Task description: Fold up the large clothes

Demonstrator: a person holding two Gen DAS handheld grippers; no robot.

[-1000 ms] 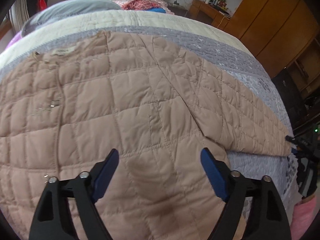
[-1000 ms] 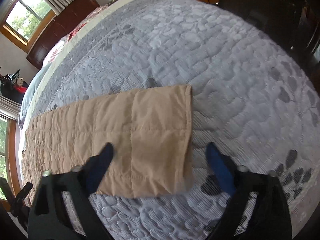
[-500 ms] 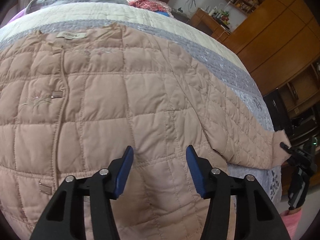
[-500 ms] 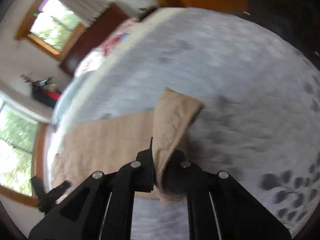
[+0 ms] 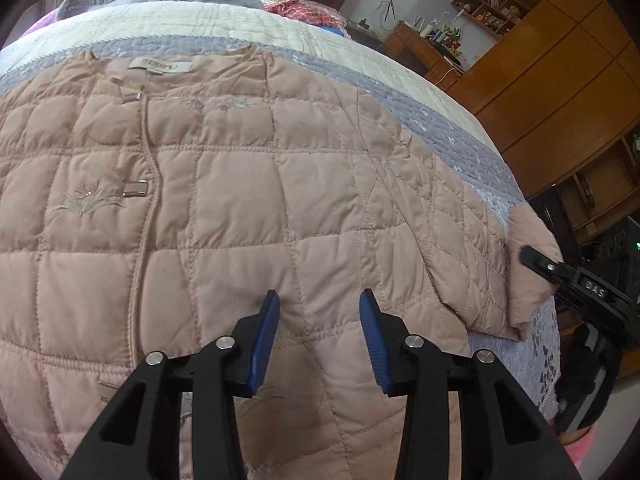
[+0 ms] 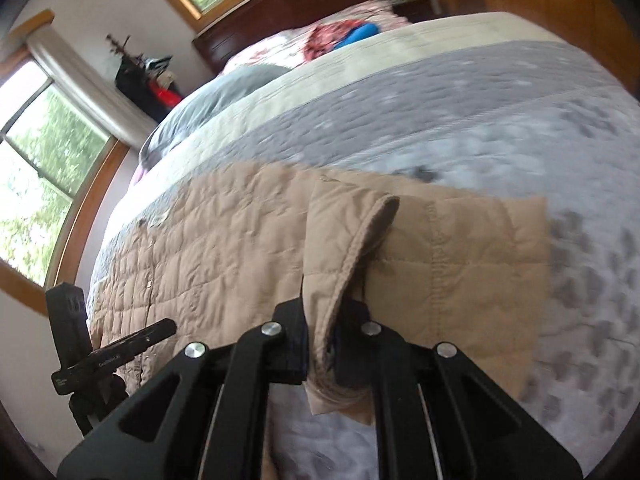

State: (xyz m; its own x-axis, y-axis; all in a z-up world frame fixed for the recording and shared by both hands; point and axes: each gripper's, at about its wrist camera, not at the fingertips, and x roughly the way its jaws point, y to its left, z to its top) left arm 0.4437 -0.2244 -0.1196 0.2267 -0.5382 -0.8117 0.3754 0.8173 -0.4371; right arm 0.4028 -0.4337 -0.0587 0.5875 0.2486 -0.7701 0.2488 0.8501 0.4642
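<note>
A grey quilted bed (image 5: 460, 128) is covered, across the centre of the frame, by a spread beige quilted jacket (image 5: 240, 200). Its sleeve cuff (image 6: 348, 248), lifted at lower centre, is pinched in the right claw (image 6: 320, 344). The left claw (image 5: 318, 312), jaws just narrowed and half apart, is poised over the jacket's body, nothing seen gripped.

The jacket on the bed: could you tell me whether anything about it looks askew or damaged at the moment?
No damage shows. The jacket lies flat, front up, on the bed. Only its sleeve cuff looks askew: it is bunched and lifted, pinched in the right claw. The left claw, its jaws having just been closing, presses on the body fabric.
</note>
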